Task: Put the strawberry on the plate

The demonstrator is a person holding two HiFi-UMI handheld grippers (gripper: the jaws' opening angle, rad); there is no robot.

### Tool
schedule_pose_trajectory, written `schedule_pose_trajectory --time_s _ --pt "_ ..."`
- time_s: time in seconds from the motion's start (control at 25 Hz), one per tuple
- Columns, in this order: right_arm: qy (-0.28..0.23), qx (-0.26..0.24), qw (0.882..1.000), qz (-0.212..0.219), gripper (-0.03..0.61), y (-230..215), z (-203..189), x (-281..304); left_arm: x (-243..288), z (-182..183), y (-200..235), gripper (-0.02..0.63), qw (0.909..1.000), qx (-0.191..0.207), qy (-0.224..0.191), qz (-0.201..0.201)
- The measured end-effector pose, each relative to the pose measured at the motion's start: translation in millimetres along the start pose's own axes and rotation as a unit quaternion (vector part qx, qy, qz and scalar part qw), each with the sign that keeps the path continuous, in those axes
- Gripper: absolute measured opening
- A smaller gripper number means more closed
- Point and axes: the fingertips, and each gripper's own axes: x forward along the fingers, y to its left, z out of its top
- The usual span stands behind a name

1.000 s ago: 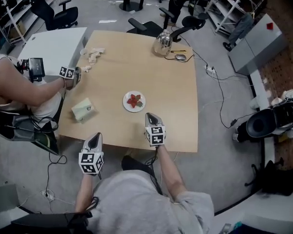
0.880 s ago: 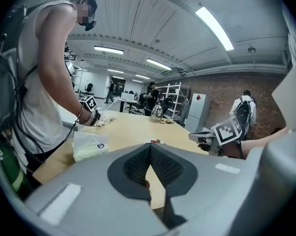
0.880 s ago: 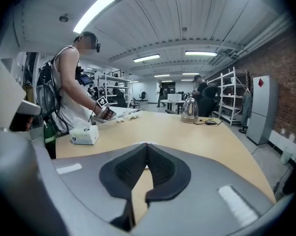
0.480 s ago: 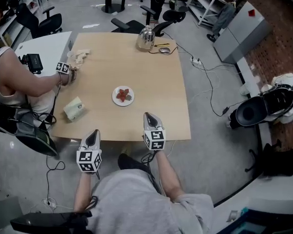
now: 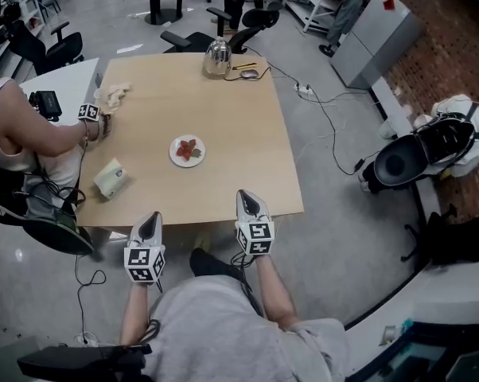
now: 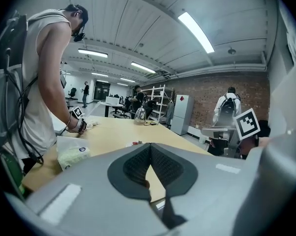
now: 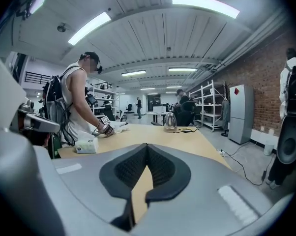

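Note:
A red strawberry (image 5: 188,148) lies on a small white plate (image 5: 177,157) near the middle of the tan table (image 5: 239,134). In the left gripper view the plate (image 6: 136,143) shows small, just beyond the jaws. My left gripper (image 5: 150,218) hangs off the table's near edge, shut and holding nothing; its pads meet in its own view (image 6: 150,146). My right gripper (image 5: 248,196) sits just past the near edge, also shut and holding nothing, and its own view shows the pads together (image 7: 147,145). Both are well short of the plate.
A second person (image 5: 17,138) sits at the table's left with a gripper (image 5: 90,114) near crumpled cloth (image 5: 112,94). A tissue pack (image 5: 111,177) lies at the left edge, a metal kettle (image 5: 216,58) and a mouse (image 5: 250,74) at the far edge. Cables and office chairs lie beyond.
The view has drawn back: the table and plate sit farther up and left in the picture. Both grippers now hang off the near edge. The strawberry stays on the plate.

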Motion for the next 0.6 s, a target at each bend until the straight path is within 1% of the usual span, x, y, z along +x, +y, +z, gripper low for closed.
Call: schedule_pose_trajectory --time_s 0.36,0.48,0.6 --pt "-0.009 0.028 0.999 -0.026 0.007 -2.3 -18.5 -54.5 -7.4 -7.5 -13.8 0.018 0.9998 0.003 -0.005 -0.017" --pt "-0.014 0.042 0.999 -0.027 0.006 3.0 -20.1 -71.5 -13.9 -5.5 -17.3 0.018 0.9997 0.007 -0.009 -0.021" --pt "-0.016 0.040 0.999 -0.029 0.006 8.3 -20.5 -83.1 -20.5 -6.2 -19.6 0.018 0.9997 0.008 -0.009 -0.022"
